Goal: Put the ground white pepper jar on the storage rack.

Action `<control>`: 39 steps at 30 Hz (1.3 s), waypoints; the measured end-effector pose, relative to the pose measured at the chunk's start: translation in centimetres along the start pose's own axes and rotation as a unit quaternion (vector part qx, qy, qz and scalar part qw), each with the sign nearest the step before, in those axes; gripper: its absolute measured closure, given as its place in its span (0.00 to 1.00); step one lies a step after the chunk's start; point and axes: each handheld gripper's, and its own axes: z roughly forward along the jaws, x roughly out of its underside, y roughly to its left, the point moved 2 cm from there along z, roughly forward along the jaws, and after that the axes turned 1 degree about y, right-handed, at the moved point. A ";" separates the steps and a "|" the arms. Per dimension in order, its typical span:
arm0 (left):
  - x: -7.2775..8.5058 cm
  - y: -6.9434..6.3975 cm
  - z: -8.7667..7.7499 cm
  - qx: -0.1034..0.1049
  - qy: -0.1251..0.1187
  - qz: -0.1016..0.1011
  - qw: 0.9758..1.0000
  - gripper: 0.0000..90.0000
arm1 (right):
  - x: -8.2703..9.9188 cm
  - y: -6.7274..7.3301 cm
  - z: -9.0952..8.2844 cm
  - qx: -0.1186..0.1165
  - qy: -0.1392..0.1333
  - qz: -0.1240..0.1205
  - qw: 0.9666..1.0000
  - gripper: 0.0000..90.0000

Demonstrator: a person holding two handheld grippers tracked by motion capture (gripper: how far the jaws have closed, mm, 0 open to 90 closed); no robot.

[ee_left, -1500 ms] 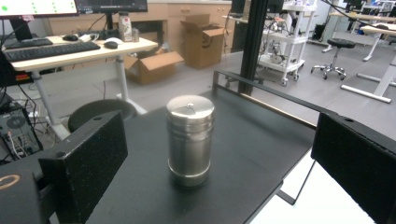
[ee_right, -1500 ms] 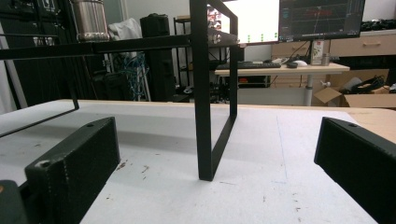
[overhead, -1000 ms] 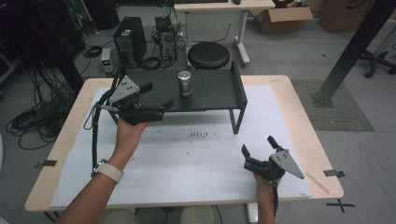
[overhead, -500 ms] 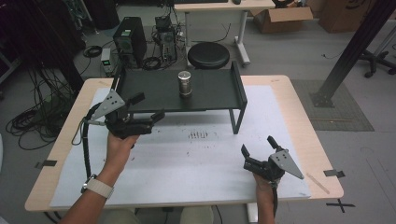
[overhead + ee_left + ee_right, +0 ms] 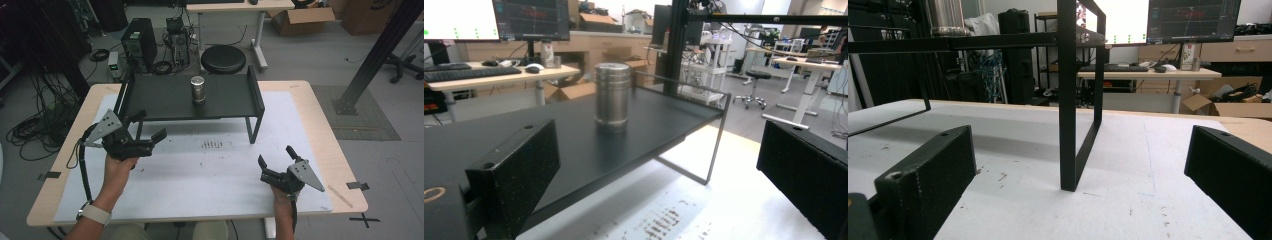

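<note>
My left gripper point(image 5: 147, 125) has drawn back from the black shelf point(image 5: 165, 100) toward me and now hangs just off its front left corner, fingers point(image 5: 514, 175) spread wide and empty. The steel canister point(image 5: 198, 89) stands upright mid-shelf. My right gripper point(image 5: 276, 164) rests low over the white counter point(image 5: 220, 170) mat, fingers wide apart, holding nothing.

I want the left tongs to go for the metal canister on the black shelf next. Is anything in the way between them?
Nothing visible blocks it. The left tongs sit open at the shelf's front left, and the metal canister stands alone on the shelf top, with bare black surface between it and the jaws in the left gripper view.
</note>
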 end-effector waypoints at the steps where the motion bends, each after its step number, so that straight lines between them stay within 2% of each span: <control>1: 0.2 0.1 -0.2 -0.002 -0.001 0.002 1.000 0.05 | 0.0 0.0 0.0 0.000 0.000 -0.001 1.000 0.00; 10: 2.2 0.6 -1.5 -0.013 -0.008 0.014 1.000 0.05 | 0.0 0.0 0.0 -0.001 0.002 -0.002 1.000 0.00; 15: 3.0 0.9 -2.2 -0.019 -0.001 0.021 1.000 0.05 | 0.0 0.1 0.0 -0.001 0.001 -0.003 1.000 0.00; 28: 6.6 2.5 -4.2 -0.046 -0.026 0.023 0.998 0.03 | 0.0 0.1 0.0 -0.001 0.003 -0.004 1.000 0.00; 35: 9.1 3.1 -4.6 -0.065 -0.011 0.041 0.997 0.03 | 0.0 0.1 0.0 0.000 0.002 -0.007 1.000 0.00; 39: 10.6 4.0 -5.0 -0.079 -0.005 0.025 0.997 0.03 | 0.0 0.2 0.0 0.000 0.003 -0.009 1.000 0.00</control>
